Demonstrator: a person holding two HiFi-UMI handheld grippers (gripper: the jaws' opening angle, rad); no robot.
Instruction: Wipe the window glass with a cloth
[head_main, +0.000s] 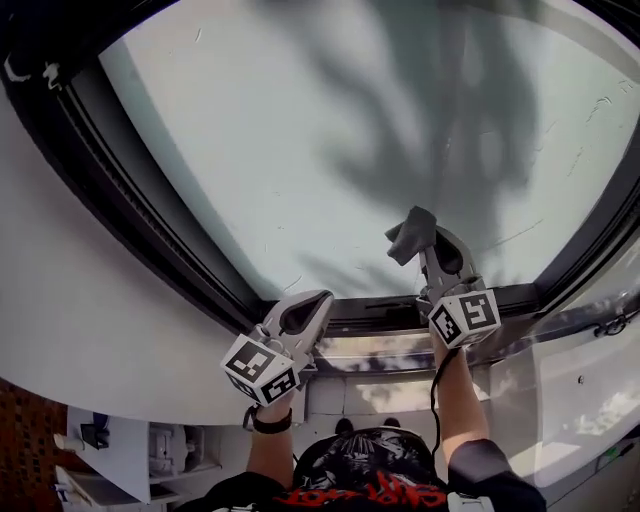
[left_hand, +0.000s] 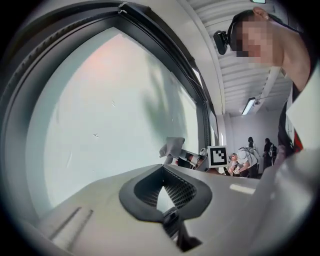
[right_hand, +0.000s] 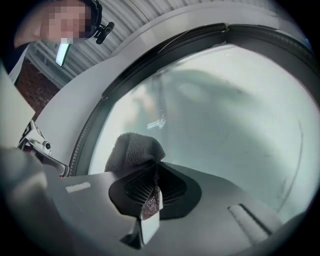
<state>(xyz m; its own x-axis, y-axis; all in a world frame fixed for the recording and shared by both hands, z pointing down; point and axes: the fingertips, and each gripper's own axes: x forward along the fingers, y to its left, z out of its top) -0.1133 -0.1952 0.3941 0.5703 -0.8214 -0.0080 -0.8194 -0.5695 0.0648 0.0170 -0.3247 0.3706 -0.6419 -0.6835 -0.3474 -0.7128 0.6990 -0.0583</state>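
The right gripper view settles what the head view only hints at: the right gripper has its jaws pinched on a grey cloth. The bunched end is up near the window glass, perhaps touching it. The left gripper has its jaws together on nothing, low by the dark window frame. Only its view shows people far down the room. Both arms stretch toward the pane.
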